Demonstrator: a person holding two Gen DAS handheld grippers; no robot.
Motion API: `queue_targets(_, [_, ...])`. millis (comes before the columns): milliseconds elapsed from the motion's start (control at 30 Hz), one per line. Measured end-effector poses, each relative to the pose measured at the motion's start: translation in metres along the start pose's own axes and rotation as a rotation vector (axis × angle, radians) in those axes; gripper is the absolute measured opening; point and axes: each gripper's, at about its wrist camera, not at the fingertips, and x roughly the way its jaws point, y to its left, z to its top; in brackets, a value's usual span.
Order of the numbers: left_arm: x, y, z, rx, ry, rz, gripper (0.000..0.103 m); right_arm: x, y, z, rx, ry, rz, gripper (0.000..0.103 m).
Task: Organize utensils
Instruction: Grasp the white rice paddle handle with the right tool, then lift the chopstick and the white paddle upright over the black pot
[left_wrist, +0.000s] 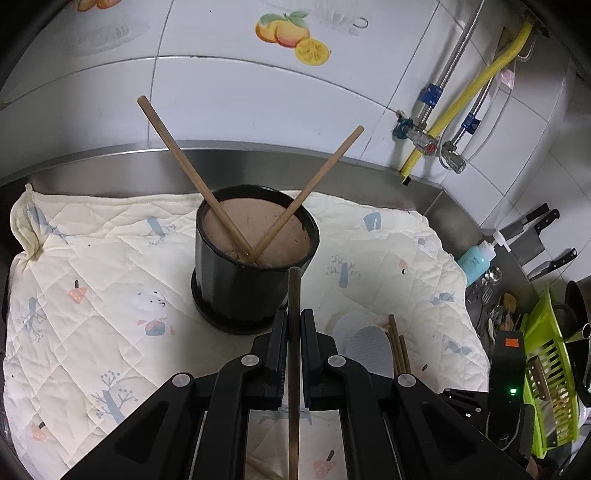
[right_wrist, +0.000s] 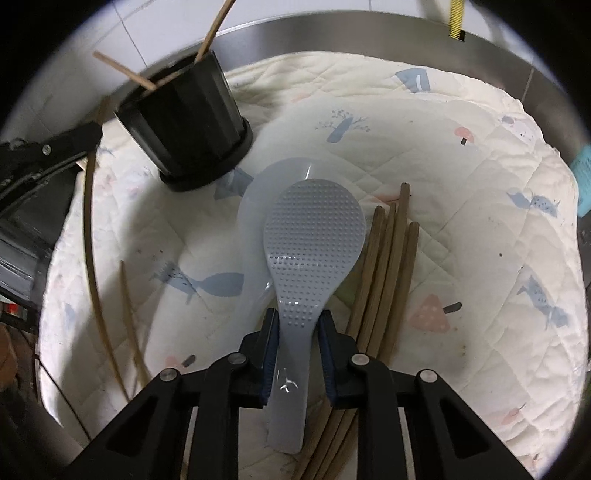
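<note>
A black holder pot (left_wrist: 251, 280) stands on the quilted cloth (left_wrist: 92, 280) with two wooden chopsticks (left_wrist: 192, 177) crossed inside it. My left gripper (left_wrist: 294, 325) is shut on a dark chopstick (left_wrist: 294, 354), its tip just in front of the pot's rim. My right gripper (right_wrist: 297, 328) is shut on the handle of a grey dimpled rice paddle (right_wrist: 314, 236), which lies over a second smooth paddle (right_wrist: 255, 206). Several brown chopsticks (right_wrist: 391, 266) lie just right of the paddles. The pot (right_wrist: 192, 125) sits at upper left in the right wrist view.
A steel counter rim (left_wrist: 369, 158) and tiled wall lie behind the cloth. To the right stand a blue pump bottle (left_wrist: 476, 258), knives (left_wrist: 532, 236), a green dish rack (left_wrist: 550, 369) and gas pipes (left_wrist: 480, 81). Thin loose chopsticks (right_wrist: 129, 314) lie at the cloth's left.
</note>
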Motion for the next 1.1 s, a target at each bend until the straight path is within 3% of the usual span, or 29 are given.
queue_targets(433, [-0.037,-0.001,0.02,-0.004,-0.086,-0.029,0.006,-0.039,0.001,-0.003,0.048,-0.178,0.166,0.024])
queue_targets(800, [-0.063,-0.005,0.041,0.003,-0.149,-0.036,0.006,-0.067,0.008,0.006,0.028,-0.27,0.236,0.023])
queue_targets(1100, [-0.119,-0.012,0.089,0.019,-0.295,-0.054,0.006,-0.091,0.016,0.03,0.013,-0.361,0.299,0.023])
